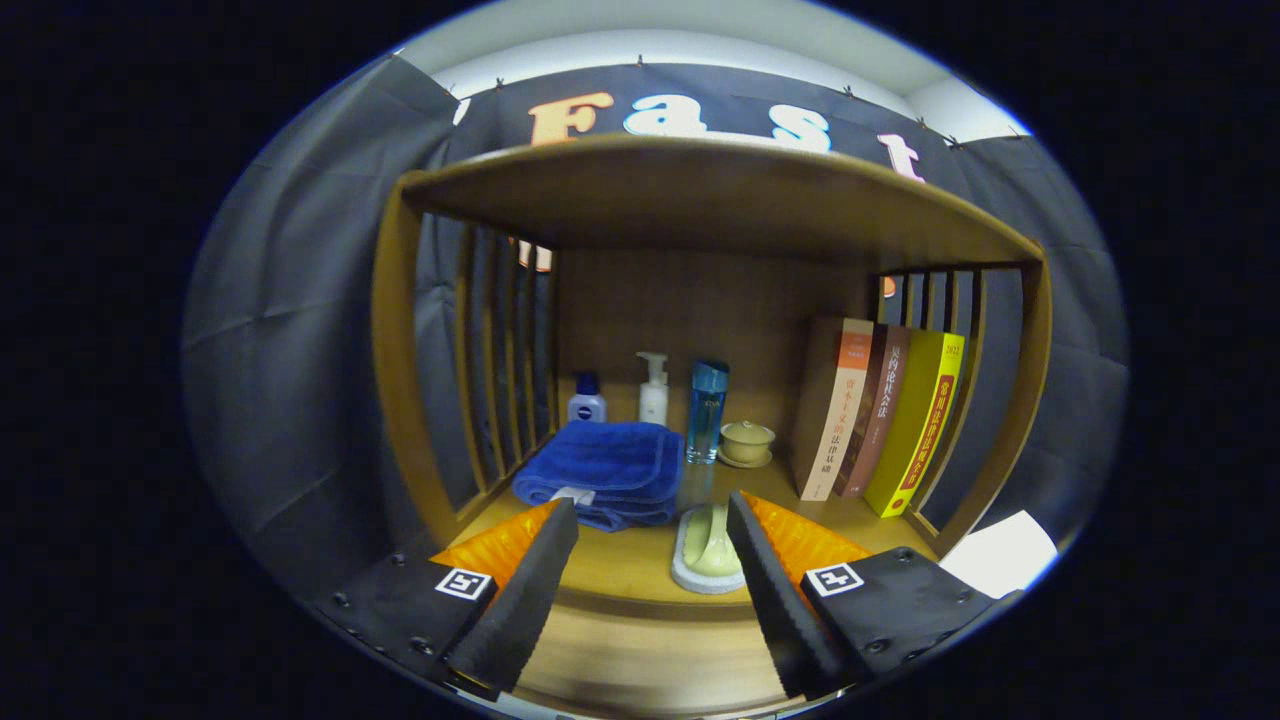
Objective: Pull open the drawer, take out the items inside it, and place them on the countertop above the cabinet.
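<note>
My gripper [652, 535] stands open in front of a wooden cabinet, its two fingers spread wide with nothing pressed between them. On the wooden countertop [620, 565] a pale green brush with a white base [708, 550] lies just inside the right finger, touching neither pad that I can see. A folded blue towel [603, 472] lies on the countertop just beyond the left fingertip. The countertop's front edge runs under the fingers, and below it shows a strip of lighter wood [640, 655].
At the back of the shelf stand a small white bottle with a blue cap [586, 399], a white pump bottle [653, 388], a tall blue bottle [707, 410] and a lidded green cup [747, 442]. Three books [880, 420] lean at the right. Slatted sides close both ends; a shelf [700, 195] runs overhead.
</note>
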